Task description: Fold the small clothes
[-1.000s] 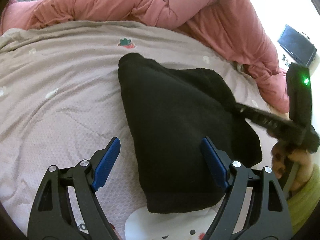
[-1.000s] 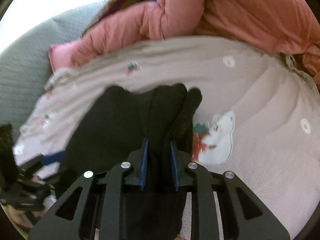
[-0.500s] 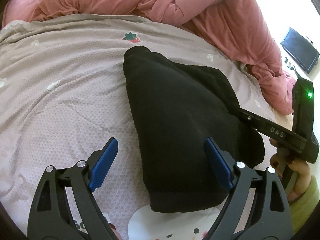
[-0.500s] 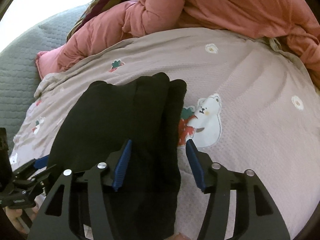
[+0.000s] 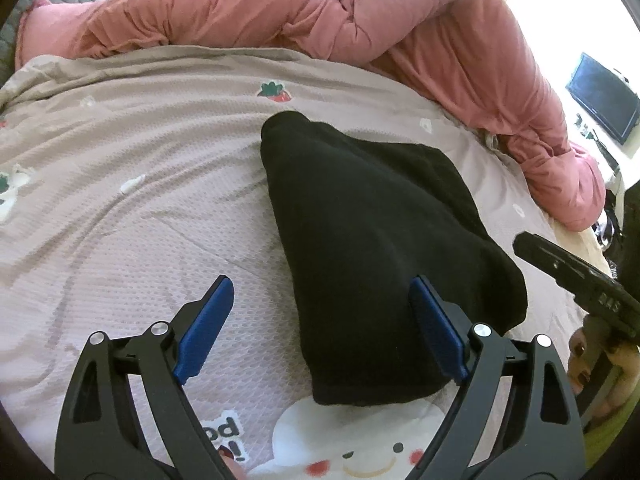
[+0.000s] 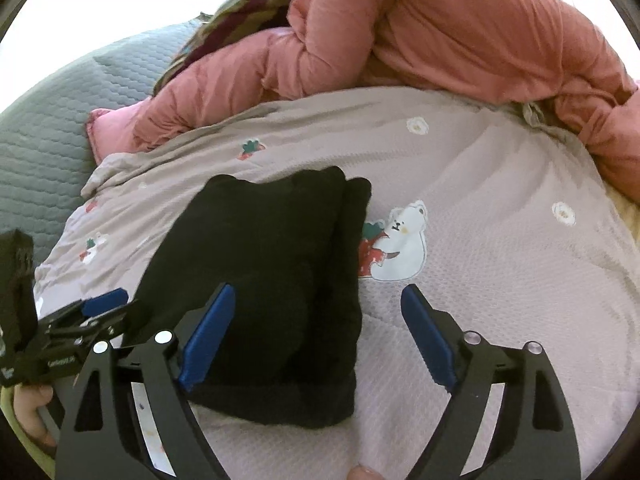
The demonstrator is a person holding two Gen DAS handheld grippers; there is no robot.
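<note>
A small black garment lies folded on the mauve patterned bedspread; it also shows in the right wrist view. My left gripper is open and empty, hovering over the garment's near left edge. My right gripper is open and empty, above the garment's near right edge, with its left finger over the cloth. The right gripper's body shows at the right edge of the left wrist view. The left gripper shows at the left of the right wrist view.
A bunched pink quilt lies along the far side of the bed and down its right side. A grey quilted headboard or cushion stands at the far left. A dark screen sits beyond the bed on the right.
My right gripper has opened, let go of the black garment and pulled back from it. The garment now lies flat on the bedspread. My left gripper has stayed open.
</note>
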